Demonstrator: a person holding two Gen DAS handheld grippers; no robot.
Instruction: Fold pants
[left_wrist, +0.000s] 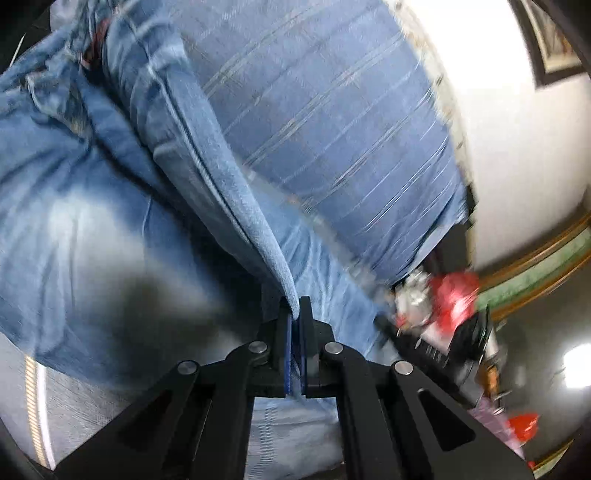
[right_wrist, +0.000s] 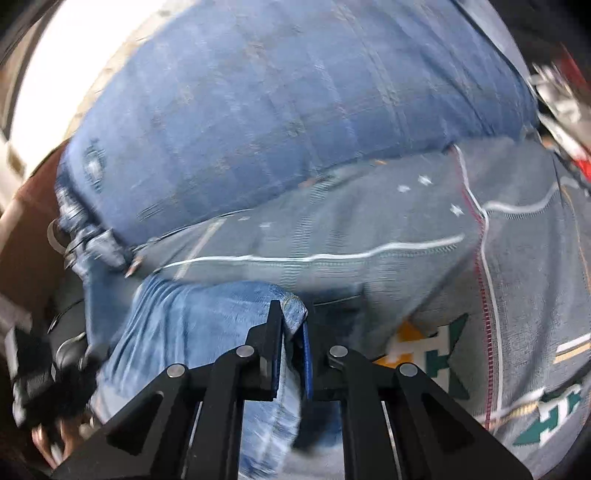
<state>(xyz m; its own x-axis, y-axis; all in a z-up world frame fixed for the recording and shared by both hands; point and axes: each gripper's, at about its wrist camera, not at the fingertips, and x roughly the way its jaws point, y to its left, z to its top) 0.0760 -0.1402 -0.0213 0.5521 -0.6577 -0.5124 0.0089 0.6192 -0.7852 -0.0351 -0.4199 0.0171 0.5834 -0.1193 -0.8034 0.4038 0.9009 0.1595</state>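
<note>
Your left gripper (left_wrist: 294, 308) pinches a jeans (left_wrist: 110, 206) fold. Your right gripper (right_wrist: 291, 317) clamps the hem, over the grey blanket (right_wrist: 406, 229).

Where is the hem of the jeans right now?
In the right wrist view, the hem sits low at centre, pinched in the right gripper, above the grey patterned blanket.

1. I saw a bed (right_wrist: 517, 236) covered by a grey patterned spread with white lines, small stars and green-and-orange motifs.
2. A blue striped blanket (left_wrist: 332, 129) lay on the bed, reaching to the far edge by the white wall.
3. The light blue denim pants (left_wrist: 74, 221) lay rumpled on the spread, overlapping the blanket's near side.
</note>
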